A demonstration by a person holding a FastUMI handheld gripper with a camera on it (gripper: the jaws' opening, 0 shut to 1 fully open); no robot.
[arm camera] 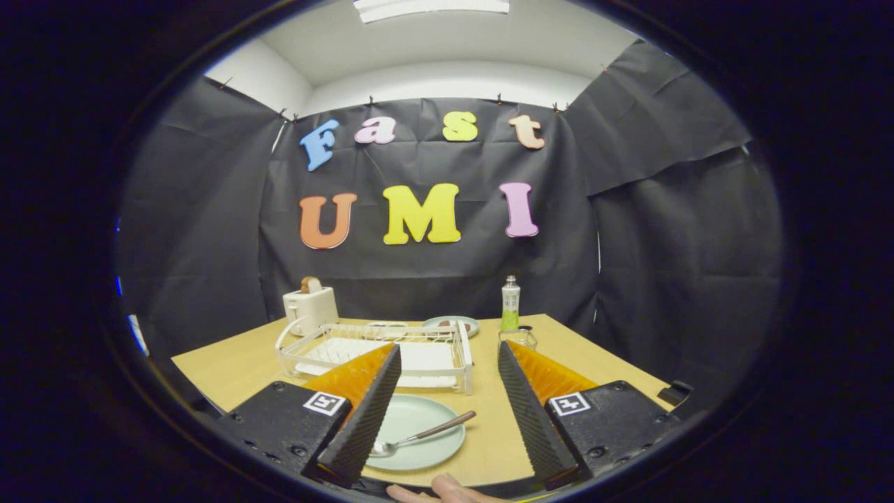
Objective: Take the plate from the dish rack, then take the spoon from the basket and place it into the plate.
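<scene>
Your gripper (447, 391) hangs wide and empty above the desk's near edge, the spoon (419, 438) already lying across the plate (419, 426) between its fingers, handle angled up-right toward the right finger, the dish rack (377, 353) just beyond.

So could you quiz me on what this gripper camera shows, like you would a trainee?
1. True or false: the spoon lies on the near plate.
2. The gripper has its fingers: A) shut on the spoon, B) open, holding nothing, C) shut on the plate.
3. What stands beside the dish rack, against the wall?

Key: 1 true. 2 B. 3 a toaster.
</scene>
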